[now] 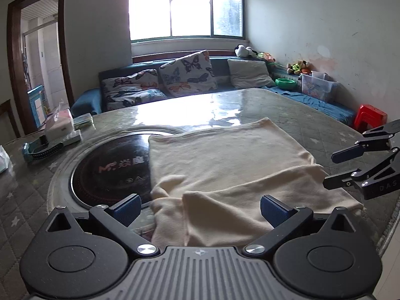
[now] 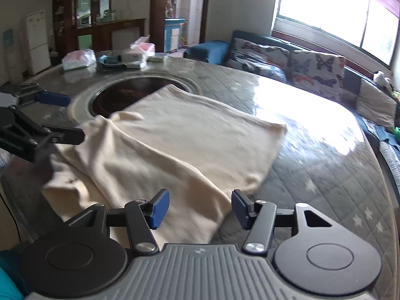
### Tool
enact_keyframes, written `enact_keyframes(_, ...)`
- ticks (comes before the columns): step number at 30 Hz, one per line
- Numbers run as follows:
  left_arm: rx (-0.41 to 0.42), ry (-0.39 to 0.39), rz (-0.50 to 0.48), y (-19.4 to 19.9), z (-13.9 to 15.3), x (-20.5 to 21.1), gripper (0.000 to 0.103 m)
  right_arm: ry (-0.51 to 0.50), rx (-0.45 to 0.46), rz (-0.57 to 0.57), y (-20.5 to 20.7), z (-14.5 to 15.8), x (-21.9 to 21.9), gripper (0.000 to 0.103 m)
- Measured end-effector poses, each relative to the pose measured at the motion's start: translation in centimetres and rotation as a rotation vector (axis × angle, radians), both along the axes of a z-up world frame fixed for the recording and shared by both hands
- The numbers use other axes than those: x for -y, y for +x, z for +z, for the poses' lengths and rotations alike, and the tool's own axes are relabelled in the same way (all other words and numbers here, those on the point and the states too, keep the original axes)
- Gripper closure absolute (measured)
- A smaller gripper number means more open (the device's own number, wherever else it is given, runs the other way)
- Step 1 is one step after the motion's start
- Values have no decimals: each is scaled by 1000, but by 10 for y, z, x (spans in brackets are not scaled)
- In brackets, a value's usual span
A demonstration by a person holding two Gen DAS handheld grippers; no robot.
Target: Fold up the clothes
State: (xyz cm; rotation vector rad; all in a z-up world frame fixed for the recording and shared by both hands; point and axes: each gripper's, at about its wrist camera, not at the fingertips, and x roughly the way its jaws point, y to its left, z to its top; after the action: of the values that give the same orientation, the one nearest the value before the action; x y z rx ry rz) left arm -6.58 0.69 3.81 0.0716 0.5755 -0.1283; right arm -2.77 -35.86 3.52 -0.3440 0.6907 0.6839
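Observation:
A cream garment (image 1: 225, 170) lies partly folded on the round table, with a rumpled fold along its near edge; it also shows in the right wrist view (image 2: 180, 145). My left gripper (image 1: 200, 210) is open just above the garment's near edge, holding nothing. My right gripper (image 2: 197, 210) is open over the garment's near right corner, also empty. The right gripper appears in the left wrist view (image 1: 332, 170) at the garment's right edge. The left gripper appears in the right wrist view (image 2: 67, 117) at the garment's left edge.
The table (image 1: 312, 120) has a quilted grey cover under glass and a dark round hotplate (image 1: 112, 170) partly under the garment. Tissue packs and small items (image 1: 57, 130) sit at the far left. A sofa with butterfly cushions (image 1: 185, 75) and a red stool (image 1: 370, 120) stand beyond.

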Motion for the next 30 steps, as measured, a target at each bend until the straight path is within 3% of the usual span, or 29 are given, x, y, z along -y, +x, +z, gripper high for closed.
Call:
enact_keyframes(4, -20, 7, 1, -2, -7, 2, 3, 23, 7, -58, 11, -9, 11, 41)
enact_keyframes(7, -53, 3, 11, -3, -13, 1, 19, 50, 8, -102, 21, -12, 15, 35)
enact_keyframes(11, -76, -10, 19, -2, -18, -1, 45, 70, 5, -125, 29, -18, 13, 34)
enact_keyframes(15, -90, -19, 13, -1, -20, 0, 46, 81, -5, -133, 30, -23, 12, 34)
enact_keyframes(17, -96, -30, 13, 0, -22, -1, 64, 84, -4, -135, 30, -24, 11, 34)
enact_keyframes(18, -100, -36, 12, 1, -22, -2, 68, 83, -3, -134, 29, -24, 10, 34)
enact_keyframes(20, -93, -33, 15, 0, -23, -3, 89, 77, -2, -131, 28, -24, 9, 34)
enact_keyframes(23, -77, -44, 24, -6, -19, -8, 100, 67, -2, -129, 28, -24, 8, 34)
enact_keyframes(30, -83, -42, 50, -21, -16, -18, 101, 44, 27, -105, 24, -17, 5, 34)
